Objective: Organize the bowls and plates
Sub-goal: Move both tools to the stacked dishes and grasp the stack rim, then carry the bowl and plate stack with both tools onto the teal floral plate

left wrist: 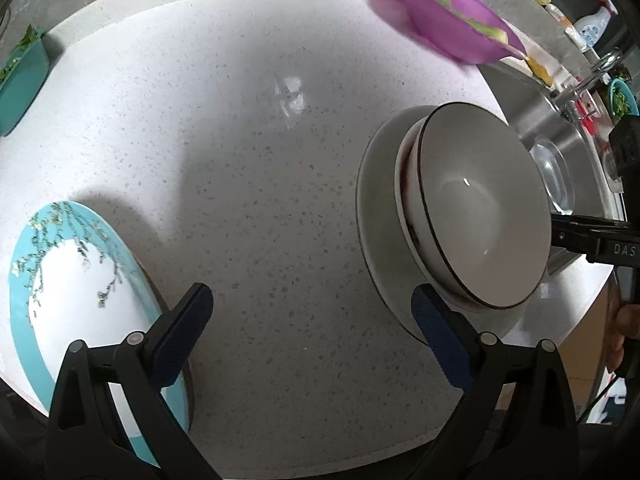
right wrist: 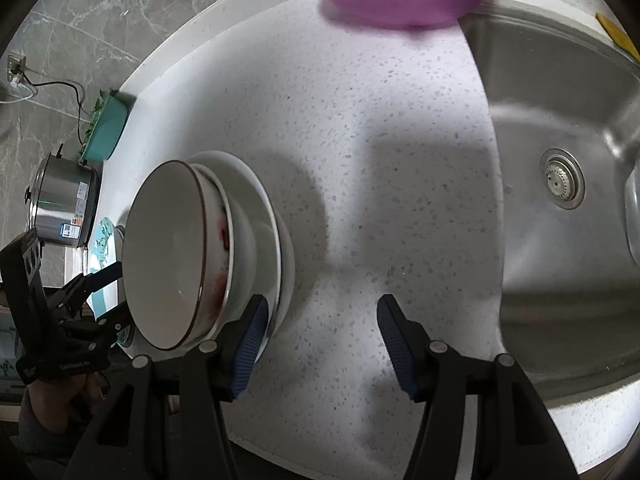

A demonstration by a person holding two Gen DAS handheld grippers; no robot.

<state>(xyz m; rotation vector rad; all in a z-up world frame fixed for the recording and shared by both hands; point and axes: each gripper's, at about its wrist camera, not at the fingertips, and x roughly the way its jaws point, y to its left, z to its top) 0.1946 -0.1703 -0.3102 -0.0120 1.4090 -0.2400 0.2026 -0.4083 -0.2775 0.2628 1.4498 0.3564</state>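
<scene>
Left wrist view: taking the stack of grey dishes (left wrist: pixel 452 216) as the landmark, it stands beside the sink (left wrist: pixel 560 148) edge, a brown-rimmed bowl (left wrist: pixel 484 208) nested on another bowl on a wide grey plate (left wrist: pixel 372 216). The left gripper (left wrist: pixel 312 340) is spread wide over bare speckled counter (left wrist: pixel 240 140) with nothing between its pads; its right finger (left wrist: pixel 436 340) sits just at the plate's near rim. The teal floral plate (left wrist: pixel 76 280) lies well to the left of the stack, partly under the other finger. The right gripper's black body reaches in from the stack's sink side, and the letters "DAS" can be read on it. Bottles beyond the purple bowl (left wrist: pixel 448 20) carry labels too small to read.

Right wrist view: the right gripper (right wrist: pixel 320 344) stands about half open and holds nothing; its left pad (right wrist: pixel 248 352) is at the stack's (right wrist: pixel 192 256) lower rim, the other over counter. The top bowl (right wrist: pixel 164 256) leans on a red-stained one (right wrist: pixel 224 264). The steel pot (right wrist: pixel 64 204) behind the stack bears stickers I cannot read.

Risk, as I judge it: the stack is near the sink, and the bowls sit loosely. A pad nudging the plate rim sideways could slide the pile or tip the top bowl off. Both grippers closing on it from opposite sides could also clash.
</scene>
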